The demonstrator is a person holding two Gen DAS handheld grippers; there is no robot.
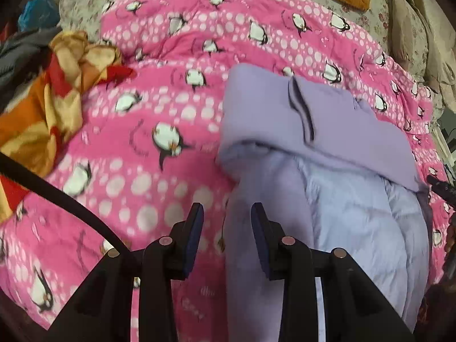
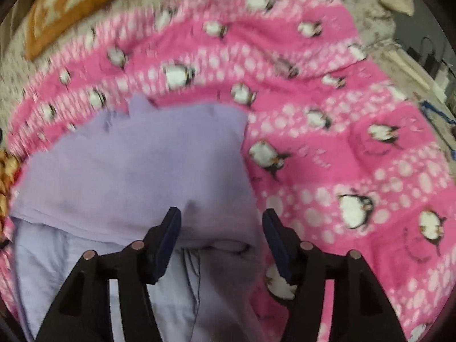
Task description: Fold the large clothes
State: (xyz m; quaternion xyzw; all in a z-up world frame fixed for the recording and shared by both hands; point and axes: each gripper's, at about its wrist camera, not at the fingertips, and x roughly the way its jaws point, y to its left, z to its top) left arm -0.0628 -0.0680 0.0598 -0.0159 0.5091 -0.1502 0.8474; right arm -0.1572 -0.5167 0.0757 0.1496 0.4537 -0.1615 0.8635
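Observation:
A lilac garment (image 1: pixel 307 131) lies partly folded on a pink penguin blanket (image 1: pixel 142 148); its upper half is turned over a paler quilted lining (image 1: pixel 356 213). My left gripper (image 1: pixel 227 213) is open, its jaws standing either side of the garment's left edge, holding nothing. In the right wrist view the same garment (image 2: pixel 136 165) lies on the blanket (image 2: pixel 356 148), lining (image 2: pixel 71 256) showing below the fold. My right gripper (image 2: pixel 221 219) is open over the garment's right edge, empty.
A crumpled orange, red and yellow cloth (image 1: pixel 48 94) lies left of the blanket. An orange cushion (image 2: pixel 65 5) rests on the floral bedsheet (image 1: pixel 85 2) beyond. A black cable (image 1: pixel 57 191) crosses the lower left. Beige bedding (image 1: pixel 413 28) lies at the far right.

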